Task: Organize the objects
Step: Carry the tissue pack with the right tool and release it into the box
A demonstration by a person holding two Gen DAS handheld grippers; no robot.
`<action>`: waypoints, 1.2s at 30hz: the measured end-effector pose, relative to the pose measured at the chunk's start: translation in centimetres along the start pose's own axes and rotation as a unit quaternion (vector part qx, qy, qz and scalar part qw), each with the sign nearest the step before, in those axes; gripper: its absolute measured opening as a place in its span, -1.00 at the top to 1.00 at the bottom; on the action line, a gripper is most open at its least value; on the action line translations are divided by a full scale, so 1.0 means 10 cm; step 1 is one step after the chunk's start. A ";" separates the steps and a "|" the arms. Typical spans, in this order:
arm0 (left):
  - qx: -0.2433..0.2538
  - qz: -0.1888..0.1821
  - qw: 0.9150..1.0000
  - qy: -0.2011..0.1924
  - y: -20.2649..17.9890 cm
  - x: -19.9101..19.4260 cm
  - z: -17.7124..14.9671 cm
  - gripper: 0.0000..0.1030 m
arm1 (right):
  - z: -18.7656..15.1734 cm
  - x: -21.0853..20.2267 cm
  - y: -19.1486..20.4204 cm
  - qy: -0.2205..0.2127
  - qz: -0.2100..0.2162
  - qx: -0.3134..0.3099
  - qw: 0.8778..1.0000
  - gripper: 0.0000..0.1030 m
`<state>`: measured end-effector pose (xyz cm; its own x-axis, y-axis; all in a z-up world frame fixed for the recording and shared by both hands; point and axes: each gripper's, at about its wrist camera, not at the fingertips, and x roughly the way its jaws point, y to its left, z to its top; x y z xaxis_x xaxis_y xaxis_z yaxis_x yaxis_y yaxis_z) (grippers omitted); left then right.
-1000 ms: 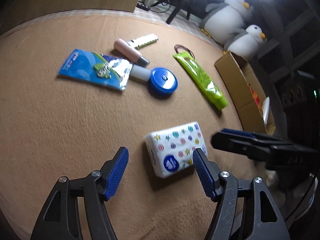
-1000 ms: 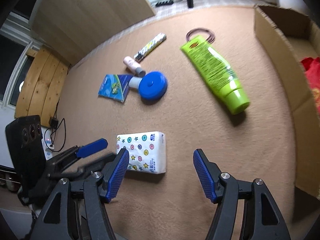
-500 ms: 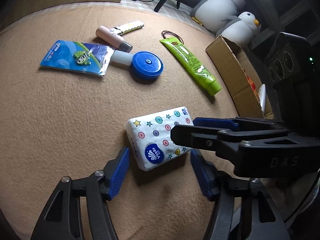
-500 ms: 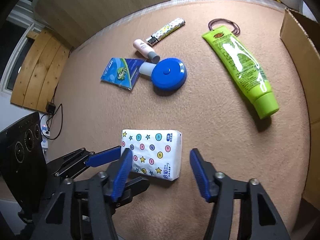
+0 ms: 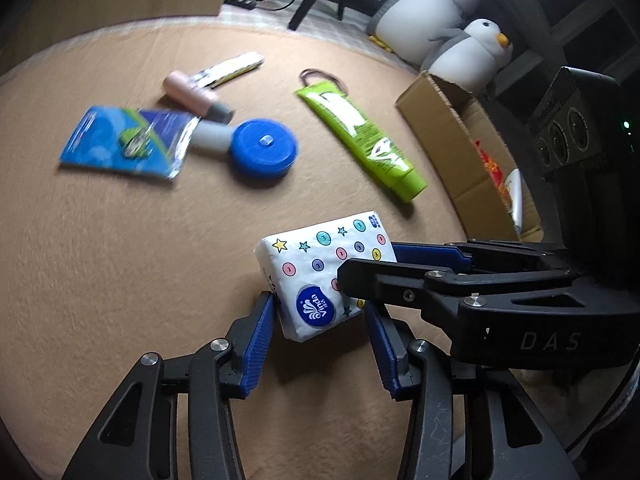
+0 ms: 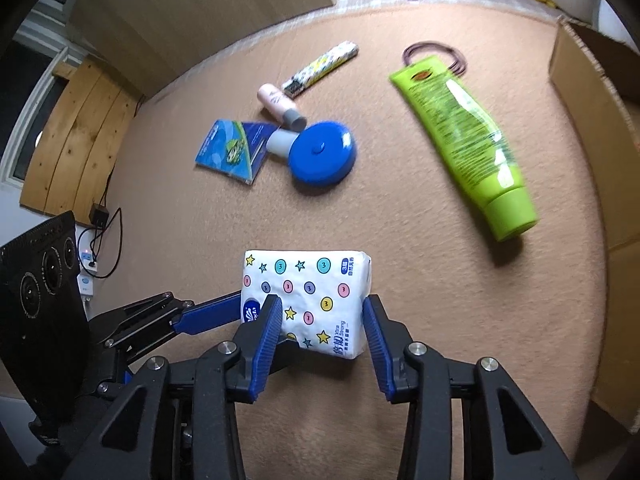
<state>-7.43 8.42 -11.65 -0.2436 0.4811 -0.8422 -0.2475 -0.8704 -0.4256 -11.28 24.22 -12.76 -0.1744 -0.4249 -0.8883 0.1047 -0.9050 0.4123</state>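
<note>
Left wrist view shows the tissue pack (image 5: 320, 276) lying on the tan carpet (image 5: 120, 260), its near end between the blue pads of the left gripper (image 5: 320, 328). The jaws have just been closing around it; the left pad touches the pack's corner, the right pad stands just beside it, so it isn't clamped. From the right wrist, the right gripper (image 6: 320, 324) straddles the same pack crosswise, jaws also just closing, pads at its sides; whether they press I cannot tell. A cardboard box (image 5: 460, 128) stands to the right.
</note>
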 end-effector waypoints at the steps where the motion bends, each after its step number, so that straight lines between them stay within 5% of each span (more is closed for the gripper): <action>1: 0.003 -0.002 1.000 -0.003 -0.05 -0.01 0.03 0.06 | 0.01 -0.05 -0.02 -0.006 -0.001 0.001 1.000 0.25; 19: 0.087 -0.040 0.994 -0.051 -1.38 0.27 0.99 0.06 | 0.41 -1.16 -0.91 -0.123 -0.059 0.037 0.990 0.25; 36: 0.122 -0.046 0.991 -0.042 -2.08 0.91 1.47 0.05 | 0.53 -1.42 -1.68 -0.146 -0.084 0.081 0.982 0.25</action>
<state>-18.24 32.49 -5.62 -0.2840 0.5724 -0.7692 -0.4889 -0.7766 -0.3973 -15.77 45.30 -6.01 -0.4524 -0.2358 -0.8601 -0.1033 -0.9441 0.3132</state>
